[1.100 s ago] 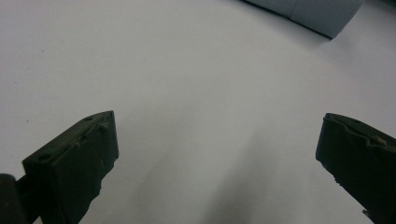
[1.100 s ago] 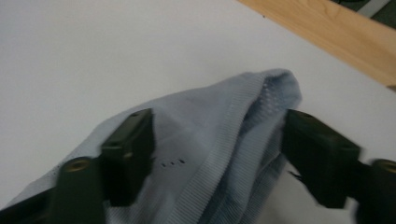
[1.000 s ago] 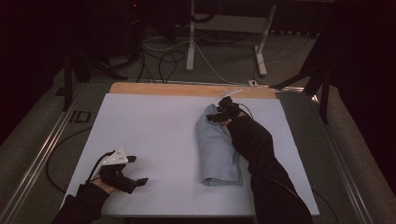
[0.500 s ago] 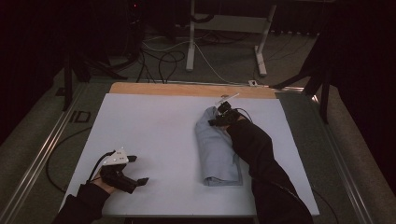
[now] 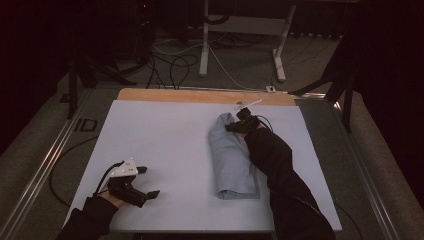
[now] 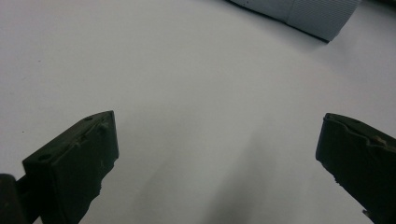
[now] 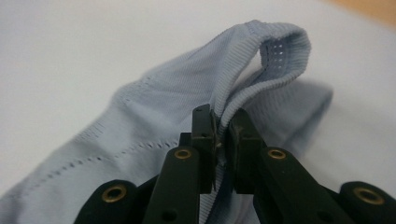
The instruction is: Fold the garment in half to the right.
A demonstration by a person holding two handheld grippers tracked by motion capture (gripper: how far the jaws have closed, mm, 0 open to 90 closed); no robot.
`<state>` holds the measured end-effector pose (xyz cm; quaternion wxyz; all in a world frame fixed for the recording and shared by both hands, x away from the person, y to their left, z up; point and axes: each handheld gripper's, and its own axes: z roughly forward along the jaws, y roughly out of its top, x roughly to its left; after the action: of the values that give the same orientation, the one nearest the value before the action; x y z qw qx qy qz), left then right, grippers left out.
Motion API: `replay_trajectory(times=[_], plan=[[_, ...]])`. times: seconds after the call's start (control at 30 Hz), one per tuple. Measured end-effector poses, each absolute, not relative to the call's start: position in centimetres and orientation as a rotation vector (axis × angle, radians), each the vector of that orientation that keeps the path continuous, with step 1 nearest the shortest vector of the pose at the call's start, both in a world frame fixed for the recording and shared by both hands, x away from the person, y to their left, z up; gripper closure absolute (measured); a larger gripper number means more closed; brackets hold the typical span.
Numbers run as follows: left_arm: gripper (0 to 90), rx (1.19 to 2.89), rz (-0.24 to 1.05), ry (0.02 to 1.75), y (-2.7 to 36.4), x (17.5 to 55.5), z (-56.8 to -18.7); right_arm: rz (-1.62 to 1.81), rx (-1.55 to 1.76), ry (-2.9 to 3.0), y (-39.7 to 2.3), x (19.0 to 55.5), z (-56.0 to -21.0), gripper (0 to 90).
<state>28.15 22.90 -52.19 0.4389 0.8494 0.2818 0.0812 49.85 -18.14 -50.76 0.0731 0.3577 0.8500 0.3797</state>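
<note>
A folded light blue knit cloth (image 5: 231, 157) lies lengthwise right of the middle of the white table top (image 5: 165, 145). My right gripper (image 5: 234, 126) is at the cloth's far end, shut on a ribbed edge of the cloth (image 7: 261, 60), which stands up in a loop above the jaws (image 7: 220, 122). My left gripper (image 5: 147, 182) rests near the table's front left corner, open, with bare white surface between its fingers (image 6: 77, 154). A corner of the cloth (image 6: 308, 16) shows at the top of the left gripper view.
A wooden strip (image 5: 200, 96) runs along the table's far edge. Beyond it stand a white desk frame (image 5: 242, 30) and cables on the floor (image 5: 175, 60). A metal rail (image 5: 45, 165) borders the table on the left.
My right gripper has lifted and drawn the cloth's far end slightly toward the person. The left gripper has stayed where it was.
</note>
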Motion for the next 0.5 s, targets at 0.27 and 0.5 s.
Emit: replay_trajectory(times=[0.27,0.5], plan=[[0.8,2.111,0.2,0.702,22.85,28.18,-52.24,1.033,1.1,2.552,-18.18,50.11,-51.2,82.8],[0.8,2.111,0.201,0.702,22.93,28.14,-52.23,0.977,1.164,2.51,-19.04,50.41,-51.6,74.5]])
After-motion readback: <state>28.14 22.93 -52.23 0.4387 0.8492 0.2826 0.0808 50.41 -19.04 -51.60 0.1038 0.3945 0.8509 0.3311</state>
